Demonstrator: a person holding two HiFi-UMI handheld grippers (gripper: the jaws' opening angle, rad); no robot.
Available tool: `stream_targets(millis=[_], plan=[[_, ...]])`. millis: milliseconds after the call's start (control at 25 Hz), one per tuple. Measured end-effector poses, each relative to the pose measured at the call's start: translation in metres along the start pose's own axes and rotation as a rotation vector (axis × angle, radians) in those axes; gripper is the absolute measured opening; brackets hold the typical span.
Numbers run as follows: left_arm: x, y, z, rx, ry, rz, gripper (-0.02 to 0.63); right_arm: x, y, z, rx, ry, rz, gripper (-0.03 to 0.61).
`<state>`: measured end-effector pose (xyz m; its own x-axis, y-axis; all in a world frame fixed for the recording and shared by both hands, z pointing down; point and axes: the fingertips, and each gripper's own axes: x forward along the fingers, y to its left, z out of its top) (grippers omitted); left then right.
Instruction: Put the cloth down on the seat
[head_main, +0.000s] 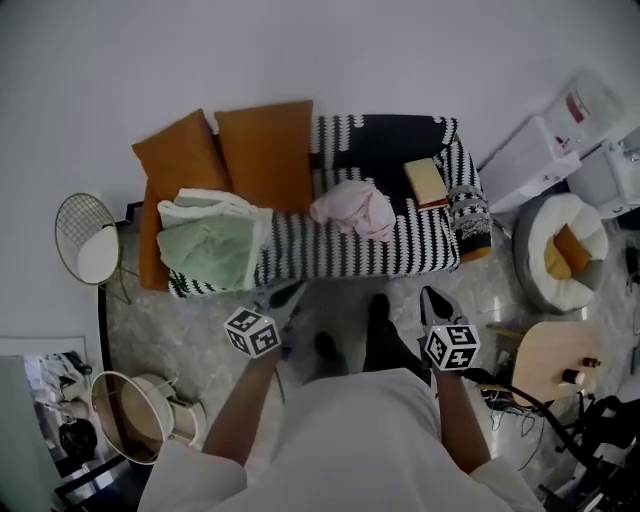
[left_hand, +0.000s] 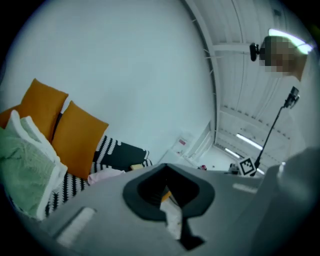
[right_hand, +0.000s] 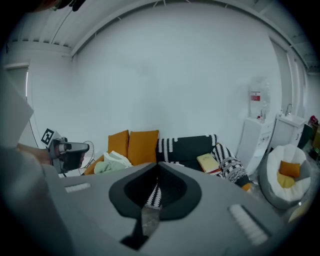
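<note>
A crumpled pink cloth (head_main: 355, 208) lies in the middle of the sofa seat (head_main: 330, 250), which has a black-and-white striped cover. A folded green and white cloth (head_main: 210, 240) rests on the seat's left end, in front of two orange cushions (head_main: 265, 150). Both grippers hang in front of the sofa, close to the person's body and apart from the cloths. My left gripper (head_main: 288, 297) is shut and holds nothing. My right gripper (head_main: 432, 300) is also shut and empty. The pink cloth (left_hand: 107, 175) shows past the left gripper (left_hand: 166, 167), and the sofa (right_hand: 187, 145) lies beyond the right gripper (right_hand: 158, 165).
A yellowish book (head_main: 426, 182) lies on the sofa's right end. A round wire stand (head_main: 88, 240) stands left of the sofa, with a basket (head_main: 135, 415) nearer. At the right are a round pet bed (head_main: 568, 250), white appliances (head_main: 545, 150) and a small wooden table (head_main: 555, 365).
</note>
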<state>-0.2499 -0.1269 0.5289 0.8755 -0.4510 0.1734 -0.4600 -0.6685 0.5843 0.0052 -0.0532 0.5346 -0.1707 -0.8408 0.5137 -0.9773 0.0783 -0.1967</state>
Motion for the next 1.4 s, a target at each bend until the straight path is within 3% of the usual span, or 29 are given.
stream_targets(millis=[240, 480, 880, 1040, 1400], plan=[[-0.007, -0.058, -0.005, 0.076, 0.013, -0.052, -0.001, -0.044, -0.011, 0.012, -0.019, -0.069, -0.011, 0.003], [0.001, -0.125, -0.007, 0.124, 0.029, -0.183, 0.000, -0.077, -0.026, 0.024, -0.076, -0.130, 0.037, 0.005], [0.018, -0.180, -0.019, 0.097, -0.023, -0.152, 0.000, -0.125, -0.071, 0.037, -0.077, -0.174, 0.063, 0.005], [0.022, -0.182, -0.027, 0.051, -0.032, -0.135, 0.000, -0.128, -0.080, 0.032, -0.081, -0.163, 0.070, 0.003], [0.026, -0.182, -0.031, 0.044, -0.019, -0.110, 0.000, -0.122, -0.071, 0.036, -0.136, -0.166, 0.133, 0.003]])
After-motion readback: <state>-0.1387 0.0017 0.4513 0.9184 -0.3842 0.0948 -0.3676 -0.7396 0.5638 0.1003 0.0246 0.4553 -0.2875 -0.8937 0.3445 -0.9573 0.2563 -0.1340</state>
